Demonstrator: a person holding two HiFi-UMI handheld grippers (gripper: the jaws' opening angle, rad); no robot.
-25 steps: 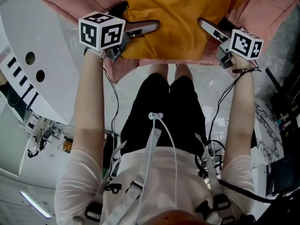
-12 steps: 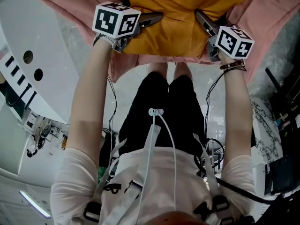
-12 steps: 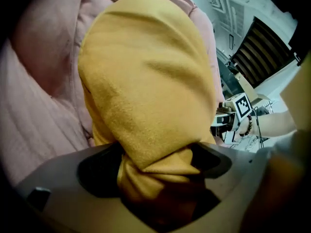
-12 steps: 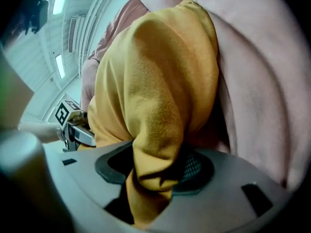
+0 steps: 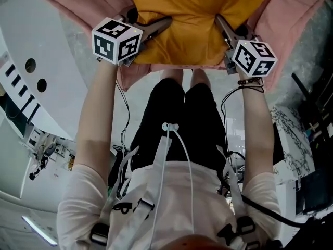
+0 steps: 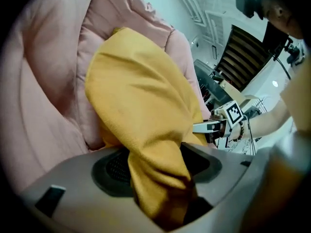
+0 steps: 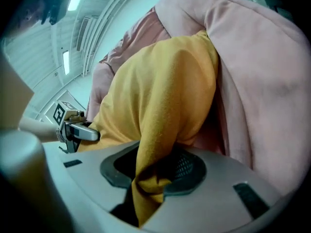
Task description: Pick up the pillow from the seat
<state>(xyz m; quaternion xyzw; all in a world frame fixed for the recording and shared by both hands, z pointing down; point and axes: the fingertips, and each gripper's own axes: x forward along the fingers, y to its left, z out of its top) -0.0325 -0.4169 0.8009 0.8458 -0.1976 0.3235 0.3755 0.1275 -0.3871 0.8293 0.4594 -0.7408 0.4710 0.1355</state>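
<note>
The mustard-yellow pillow (image 5: 197, 14) lies on the pink padded seat (image 5: 294, 20) at the top of the head view. My left gripper (image 5: 158, 26) is at the pillow's left front corner and my right gripper (image 5: 225, 27) at its right front corner. In the left gripper view a bunched fold of the pillow (image 6: 141, 101) is pinched in the left gripper (image 6: 160, 178), whose jaws are closing on it. The right gripper view shows the same: the pillow (image 7: 165, 91) is squeezed in the closing right gripper (image 7: 150, 178). The pink seat cushion (image 7: 272, 81) rises behind.
A white curved panel with round holes (image 5: 31, 66) stands to the left. Cables and dark equipment (image 5: 307, 139) crowd the floor on the right. The person's legs (image 5: 177, 113) are right at the seat's front edge. A black slatted chair back (image 6: 243, 52) stands beyond the seat.
Both grippers have moved in along the pillow's front corners and their jaws have closed from wide open onto the yellow fabric.
</note>
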